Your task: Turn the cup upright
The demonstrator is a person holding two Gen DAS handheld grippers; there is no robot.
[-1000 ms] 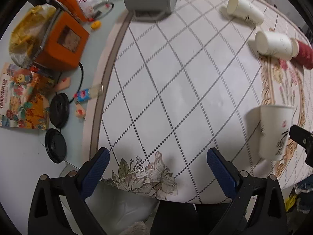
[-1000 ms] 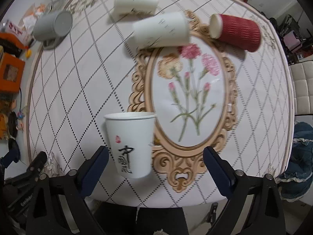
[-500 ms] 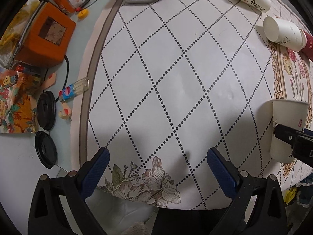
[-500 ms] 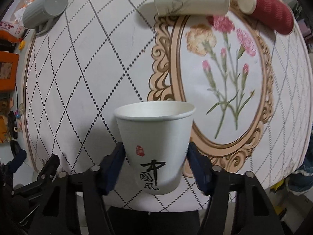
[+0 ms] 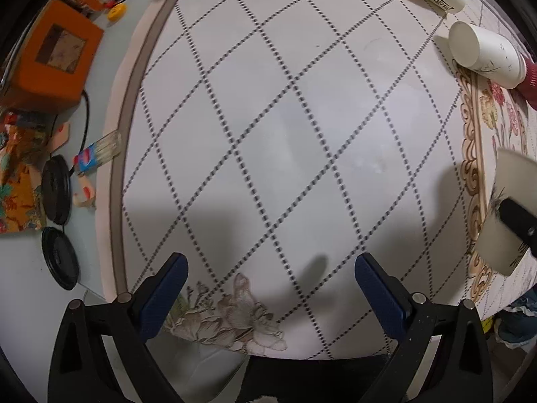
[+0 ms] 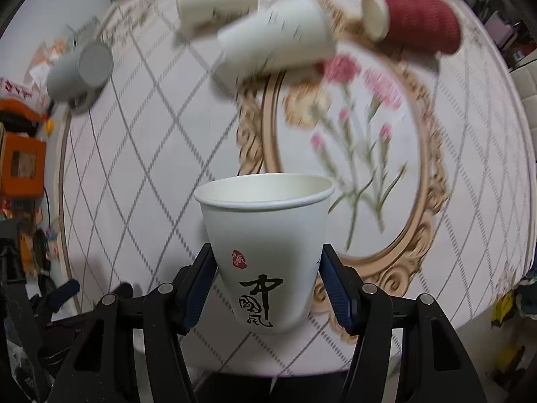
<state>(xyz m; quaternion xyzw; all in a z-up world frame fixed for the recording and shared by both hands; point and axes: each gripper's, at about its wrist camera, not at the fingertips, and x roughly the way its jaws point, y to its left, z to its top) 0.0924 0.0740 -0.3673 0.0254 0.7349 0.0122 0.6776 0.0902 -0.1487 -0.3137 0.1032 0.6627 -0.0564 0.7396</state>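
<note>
A white paper cup [image 6: 265, 245] with black calligraphy stands upright, mouth up, between my right gripper's [image 6: 266, 285] blue pads, which are shut on its lower half. It seems lifted off the tablecloth. The same cup [image 5: 506, 215] shows at the right edge of the left wrist view. My left gripper [image 5: 268, 288] is open and empty over the tablecloth's near edge. Two white paper cups [image 6: 275, 40] [image 6: 214, 0], a red ribbed cup [image 6: 416, 21] and a grey mug [image 6: 80, 70] lie on their sides at the far side.
A round table carries a diamond-patterned cloth [image 5: 285, 117] with a floral oval [image 6: 352, 154]. Left of the cloth lie an orange box [image 5: 50, 63], two black lids [image 5: 57, 188], a cable and small clutter.
My right gripper closed on the upright calligraphy cup and raised it. The left gripper drifted forward over the cloth and stayed open.
</note>
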